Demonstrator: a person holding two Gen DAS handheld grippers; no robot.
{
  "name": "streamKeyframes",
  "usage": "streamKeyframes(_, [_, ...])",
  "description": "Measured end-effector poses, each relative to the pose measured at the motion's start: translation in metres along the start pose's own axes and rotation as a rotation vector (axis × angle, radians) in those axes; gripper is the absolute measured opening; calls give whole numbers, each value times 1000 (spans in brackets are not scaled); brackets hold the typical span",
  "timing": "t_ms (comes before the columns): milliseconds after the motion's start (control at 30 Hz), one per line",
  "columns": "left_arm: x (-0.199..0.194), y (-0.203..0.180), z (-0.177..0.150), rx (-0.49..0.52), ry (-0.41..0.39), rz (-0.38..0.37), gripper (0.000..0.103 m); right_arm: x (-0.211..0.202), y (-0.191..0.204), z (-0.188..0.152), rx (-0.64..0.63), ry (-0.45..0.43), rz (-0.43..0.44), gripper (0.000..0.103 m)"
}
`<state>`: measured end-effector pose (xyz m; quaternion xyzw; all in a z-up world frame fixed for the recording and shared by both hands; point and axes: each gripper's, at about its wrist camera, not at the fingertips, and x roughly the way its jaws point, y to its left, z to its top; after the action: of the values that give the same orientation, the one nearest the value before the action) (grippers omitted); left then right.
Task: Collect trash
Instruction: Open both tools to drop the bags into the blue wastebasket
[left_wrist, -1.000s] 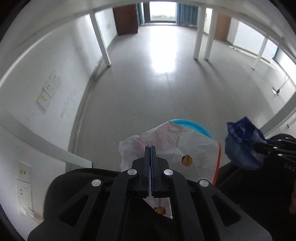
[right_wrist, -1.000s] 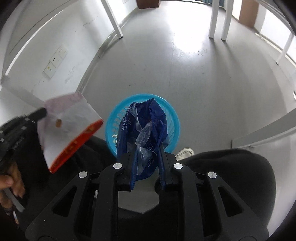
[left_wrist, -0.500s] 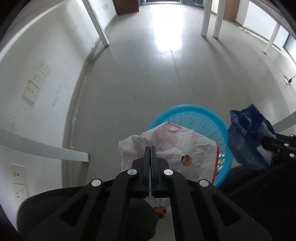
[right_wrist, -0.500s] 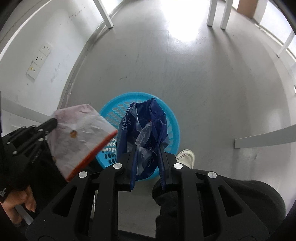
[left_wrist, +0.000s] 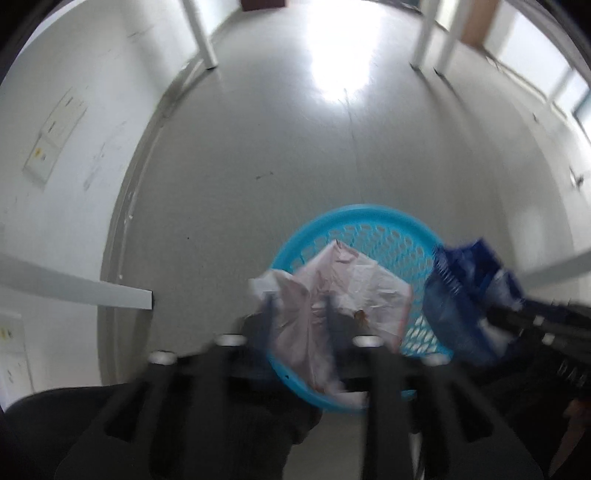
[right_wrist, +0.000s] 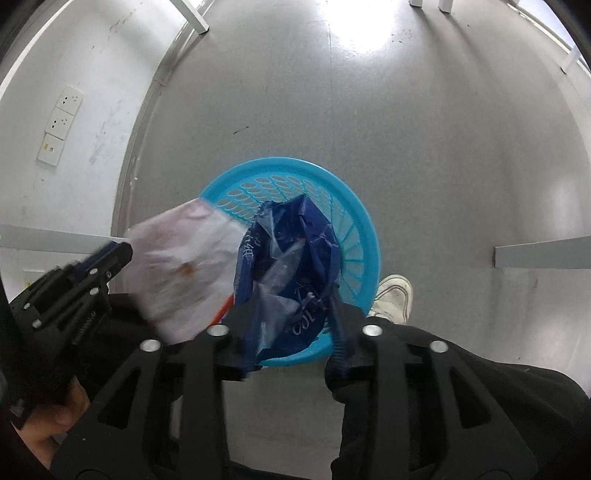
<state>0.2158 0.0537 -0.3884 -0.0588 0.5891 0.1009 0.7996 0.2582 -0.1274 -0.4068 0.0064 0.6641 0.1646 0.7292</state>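
Observation:
A round blue mesh basket (left_wrist: 373, 221) (right_wrist: 354, 206) stands on the grey floor. My left gripper (left_wrist: 299, 306) has its jaws apart, and a white wrapper with a red edge (left_wrist: 351, 284) (right_wrist: 184, 269) hangs between them over the basket's near left rim; the view is blurred. My right gripper (right_wrist: 291, 314) also has its jaws apart, with a crumpled dark blue wrapper (right_wrist: 288, 254) (left_wrist: 469, 295) between them above the basket. I cannot tell whether either wrapper still touches a finger.
A white wall with socket plates (right_wrist: 59, 125) runs along the left. White table legs (left_wrist: 199, 40) stand at the far end. White bars (left_wrist: 77, 291) (right_wrist: 543, 254) jut in from both sides. A white shoe (right_wrist: 395, 295) is beside the basket.
Both grippers have opened from shut and tipped down over the basket. The two wrappers now sit loosely between the spread fingers, closer to the basket.

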Motion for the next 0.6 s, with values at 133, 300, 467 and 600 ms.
streamKeyframes(133, [0, 1, -2, -18, -7, 10, 37, 1, 2, 0, -2, -6, -14, 49])
streamKeyframes(300, [-10, -1, -9, -9, -28, 19, 37, -11, 10, -8, -32, -38, -68, 49])
streamKeyframes(467, [-31, -1, -19, 3, -70, 21, 37, -37, 20, -20, -93, -115, -102, 51])
streamKeyframes(600, [-46, 12, -23, -68, -79, -36, 37, -58, 19, -35, -104, -161, -116, 51])
